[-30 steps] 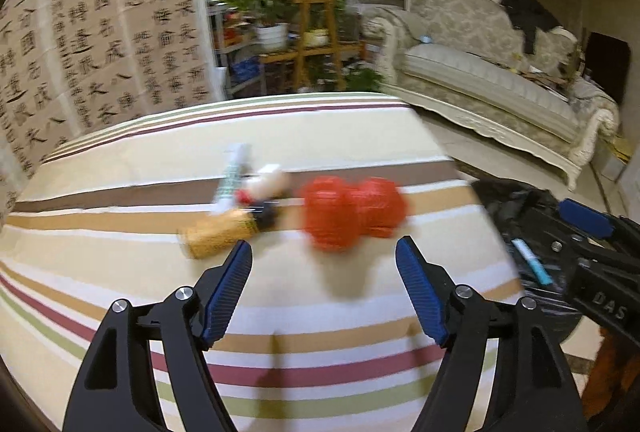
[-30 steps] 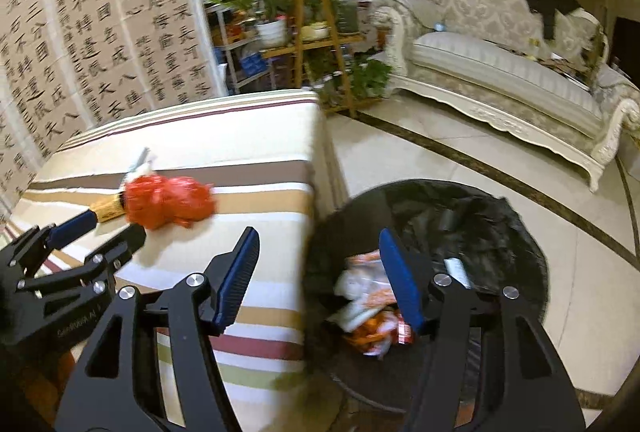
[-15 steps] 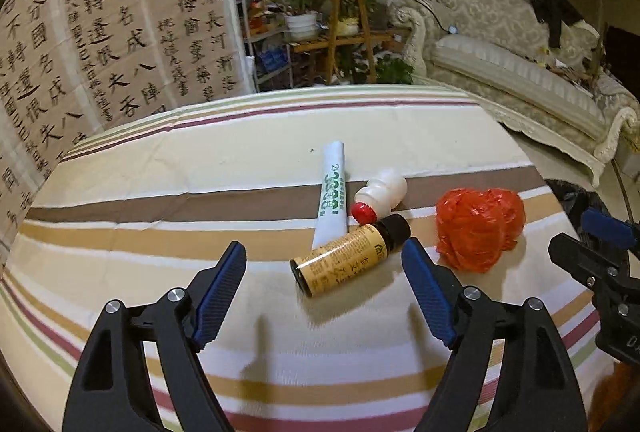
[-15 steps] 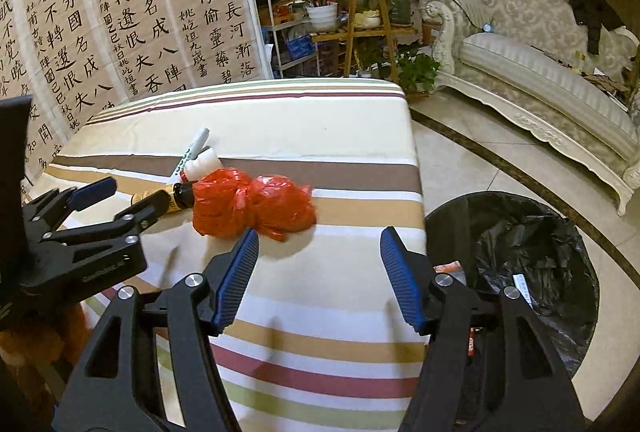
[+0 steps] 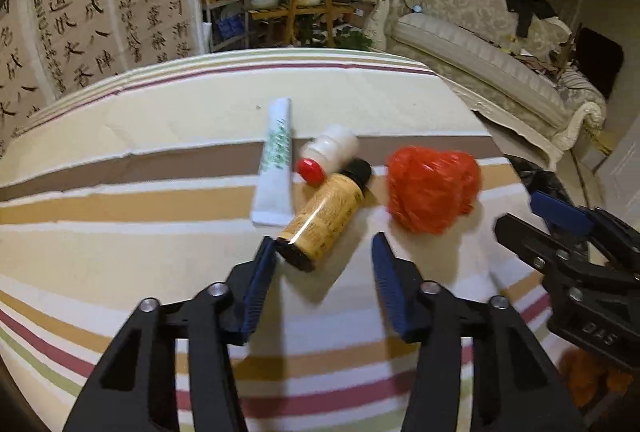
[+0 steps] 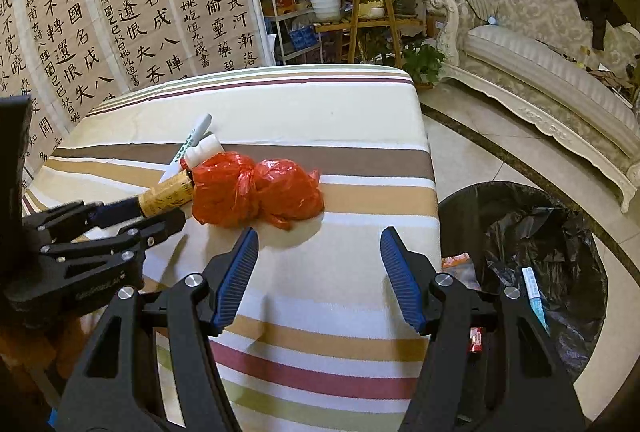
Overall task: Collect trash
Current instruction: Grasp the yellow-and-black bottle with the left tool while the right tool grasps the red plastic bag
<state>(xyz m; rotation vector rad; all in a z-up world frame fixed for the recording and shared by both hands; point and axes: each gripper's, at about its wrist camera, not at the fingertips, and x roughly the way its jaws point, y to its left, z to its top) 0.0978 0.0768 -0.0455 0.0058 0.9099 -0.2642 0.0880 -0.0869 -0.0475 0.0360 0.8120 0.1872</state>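
On the striped table (image 5: pixel 160 136) lie a yellow bottle (image 5: pixel 324 216) with a black cap, a white tube (image 5: pixel 274 164), a small white bottle (image 5: pixel 332 148) with a red cap and a knotted red plastic bag (image 5: pixel 432 184). My left gripper (image 5: pixel 323 241) is closing, with the yellow bottle's base between its jaws. The left pad is at the bottle and the right pad stands clear of it. My right gripper (image 6: pixel 319 232) is open and empty, just short of the red bag (image 6: pixel 256 192). The yellow bottle (image 6: pixel 166 198) shows beside the left gripper's fingers (image 6: pixel 160 226).
A bin lined with a black bag (image 6: pixel 540 232) stands on the floor at the table's right edge, with wrappers and a pen inside. Behind the table are a calligraphy screen (image 6: pixel 140 12), a wooden plant stand (image 6: pixel 368 12) and a cream sofa (image 6: pixel 540 64).
The left gripper swung from the red bag to the yellow bottle, came closer, and its jaws narrowed around the base. The right gripper swung from above the bin to the table, facing the red bag.
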